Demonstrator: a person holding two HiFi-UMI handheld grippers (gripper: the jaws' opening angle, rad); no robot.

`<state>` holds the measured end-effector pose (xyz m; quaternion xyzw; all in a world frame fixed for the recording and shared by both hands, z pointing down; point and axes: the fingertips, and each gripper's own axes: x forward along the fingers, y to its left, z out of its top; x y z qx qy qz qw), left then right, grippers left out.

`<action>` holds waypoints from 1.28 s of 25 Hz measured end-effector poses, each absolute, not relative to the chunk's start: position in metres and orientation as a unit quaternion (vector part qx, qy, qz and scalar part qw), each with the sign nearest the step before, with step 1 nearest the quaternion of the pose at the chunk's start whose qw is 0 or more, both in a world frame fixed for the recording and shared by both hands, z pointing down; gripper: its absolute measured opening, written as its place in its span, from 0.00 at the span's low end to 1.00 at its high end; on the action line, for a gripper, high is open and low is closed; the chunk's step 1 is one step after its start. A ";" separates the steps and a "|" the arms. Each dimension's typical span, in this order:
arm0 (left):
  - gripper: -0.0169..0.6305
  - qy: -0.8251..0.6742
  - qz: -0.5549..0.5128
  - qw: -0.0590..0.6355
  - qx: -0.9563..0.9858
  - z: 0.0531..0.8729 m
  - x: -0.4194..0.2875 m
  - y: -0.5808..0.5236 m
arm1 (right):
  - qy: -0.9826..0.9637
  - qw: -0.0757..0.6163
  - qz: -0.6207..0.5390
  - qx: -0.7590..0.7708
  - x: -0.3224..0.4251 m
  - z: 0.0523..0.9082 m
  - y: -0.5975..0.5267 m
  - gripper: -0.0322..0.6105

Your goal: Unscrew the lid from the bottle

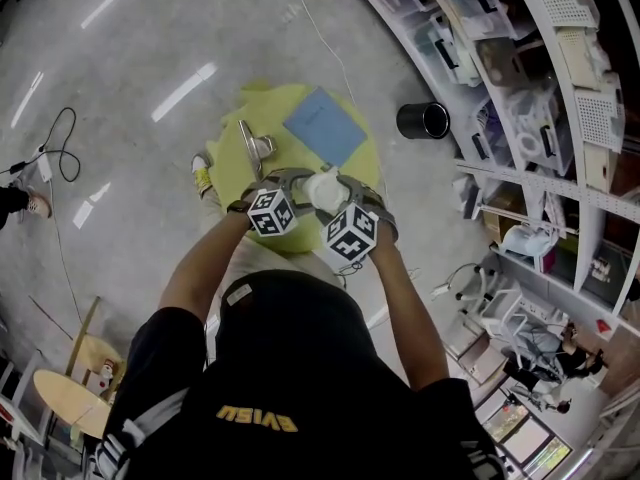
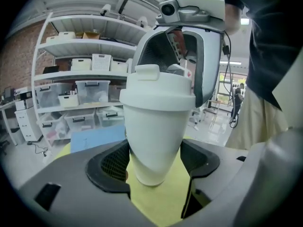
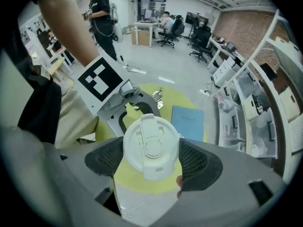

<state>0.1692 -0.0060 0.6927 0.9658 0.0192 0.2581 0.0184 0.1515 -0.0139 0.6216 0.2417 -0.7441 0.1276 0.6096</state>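
Above the yellow table (image 1: 228, 163), left gripper (image 2: 155, 162) pinches the bottle (image 2: 154, 136) by its body, right gripper (image 3: 151, 157) clamps the lid (image 3: 150, 143) from above; recommend twisting squarely against a firm hold

This looks like a lab or workshop set in an open-plan office. To the right of the round yellow worktop (image 1: 362, 168) in the head view, white metal shelving (image 1: 565, 98) holds clear plastic bins (image 2: 92, 91) and stands against a brick wall (image 3: 246, 18). Beyond the worktop, across the polished grey floor (image 1: 130, 168), are desks (image 3: 144, 32) with monitors and office chairs (image 3: 170, 30), where people sit. A cable (image 1: 60, 153) trails over the floor left of the worktop.
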 end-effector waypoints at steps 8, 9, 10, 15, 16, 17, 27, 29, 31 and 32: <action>0.57 0.000 0.254 0.042 0.966 0.694 0.169 -0.005 | -0.758 0.519 0.242 0.312 0.149 0.610 -0.008 0.82; 0.56 -0.001 0.254 0.042 0.966 0.694 0.168 -0.005 | -0.756 0.501 0.253 0.335 0.150 0.607 -0.010 0.82; 0.56 -0.004 0.253 0.042 0.966 0.694 0.168 -0.006 | -0.751 0.487 0.262 0.360 0.152 0.604 -0.012 0.82; 0.56 -0.019 0.249 0.051 0.967 0.695 0.167 -0.007 | -0.691 0.399 0.342 0.496 0.169 0.600 -0.028 0.76; 0.56 -0.020 0.250 0.051 0.967 0.695 0.167 -0.007 | -0.678 0.375 0.365 0.516 0.170 0.600 -0.029 0.72; 0.56 -0.019 0.251 0.051 0.967 0.695 0.167 -0.007 | -0.667 0.357 0.384 0.529 0.170 0.600 -0.030 0.72; 0.56 -0.015 0.252 0.053 0.966 0.696 0.167 -0.008 | -0.646 0.400 0.387 0.523 0.170 0.608 -0.032 0.64; 0.55 -0.006 0.255 0.047 0.966 0.697 0.166 -0.007 | -0.649 0.404 0.383 0.518 0.169 0.607 -0.032 0.64; 0.55 0.000 0.257 0.039 0.966 0.698 0.164 -0.007 | -0.651 0.405 0.381 0.516 0.168 0.607 -0.032 0.64; 0.55 0.000 0.256 0.038 0.966 0.698 0.164 -0.007 | -0.652 0.406 0.380 0.516 0.168 0.608 -0.031 0.64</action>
